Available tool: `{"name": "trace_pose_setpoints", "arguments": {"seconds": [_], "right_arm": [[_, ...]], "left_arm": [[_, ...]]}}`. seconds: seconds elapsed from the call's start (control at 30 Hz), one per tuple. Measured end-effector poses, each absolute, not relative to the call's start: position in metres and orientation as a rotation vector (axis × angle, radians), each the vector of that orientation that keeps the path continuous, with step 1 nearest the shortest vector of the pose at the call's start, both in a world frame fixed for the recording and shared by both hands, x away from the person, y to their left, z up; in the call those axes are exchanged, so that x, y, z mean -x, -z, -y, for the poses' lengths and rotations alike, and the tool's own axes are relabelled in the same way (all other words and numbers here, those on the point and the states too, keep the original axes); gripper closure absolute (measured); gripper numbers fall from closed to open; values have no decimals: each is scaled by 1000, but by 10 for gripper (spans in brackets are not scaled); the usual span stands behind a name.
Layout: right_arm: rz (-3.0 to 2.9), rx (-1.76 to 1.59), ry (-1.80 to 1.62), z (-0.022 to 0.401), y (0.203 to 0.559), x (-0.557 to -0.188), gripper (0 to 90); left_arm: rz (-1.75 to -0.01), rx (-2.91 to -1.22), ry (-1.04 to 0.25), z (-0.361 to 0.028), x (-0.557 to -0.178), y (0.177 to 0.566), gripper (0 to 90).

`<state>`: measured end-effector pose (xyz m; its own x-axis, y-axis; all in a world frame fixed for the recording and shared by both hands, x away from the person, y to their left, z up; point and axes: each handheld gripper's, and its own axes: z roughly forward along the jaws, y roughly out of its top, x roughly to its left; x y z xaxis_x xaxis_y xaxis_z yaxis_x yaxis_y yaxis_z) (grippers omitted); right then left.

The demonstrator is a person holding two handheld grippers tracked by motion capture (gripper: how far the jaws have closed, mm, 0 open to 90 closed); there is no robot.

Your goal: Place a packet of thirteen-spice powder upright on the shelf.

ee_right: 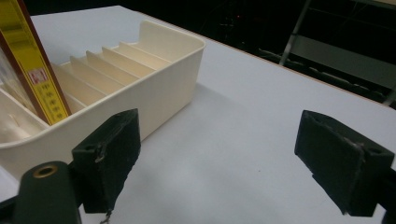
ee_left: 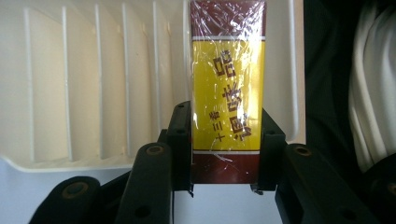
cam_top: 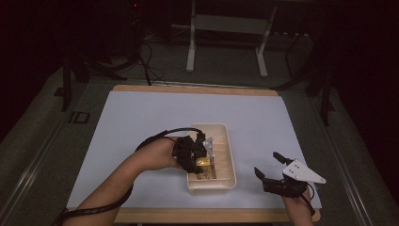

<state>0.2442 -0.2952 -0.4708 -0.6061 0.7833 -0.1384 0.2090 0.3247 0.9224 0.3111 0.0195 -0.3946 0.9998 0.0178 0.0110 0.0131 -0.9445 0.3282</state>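
Our left gripper [ee_left: 226, 154] has its jaws pinching the box [ee_left: 228, 93], a yellow and maroon pack in clear wrap, gripped by its two long sides near its lower end. Beyond the jaws the box reaches into the tray [ee_left: 70, 161], a cream bin with ribbed dividers, in the slot nearest one end wall. As we judge it, the step in hand is seating the box in that slot, so we should keep it parallel to the dividers, lower it straight, and release only once it rests on the tray floor; the slick wrap could let it slip. From the right gripper view the box [ee_right: 32, 70] stands tilted in the tray [ee_right: 159, 93]. Our right gripper [ee_right: 229, 163] hovers over the tabletop [ee_right: 243, 107] beside the tray, jaws spread wide and empty.
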Motion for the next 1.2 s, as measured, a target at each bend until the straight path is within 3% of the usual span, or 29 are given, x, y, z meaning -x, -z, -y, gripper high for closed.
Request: {"name": "trace_pose_setpoints", "arguments": {"seconds": [0.77,1.2], "right_arm": [[-2011,-869,-1276,296,471,-244,144],[-2009,-873,-1279,296,470,-244,145]], "left_arm": [[-42,-2840,37,0,-317,419,666],[-61,-2820,55,3,-318,416,579]]}}
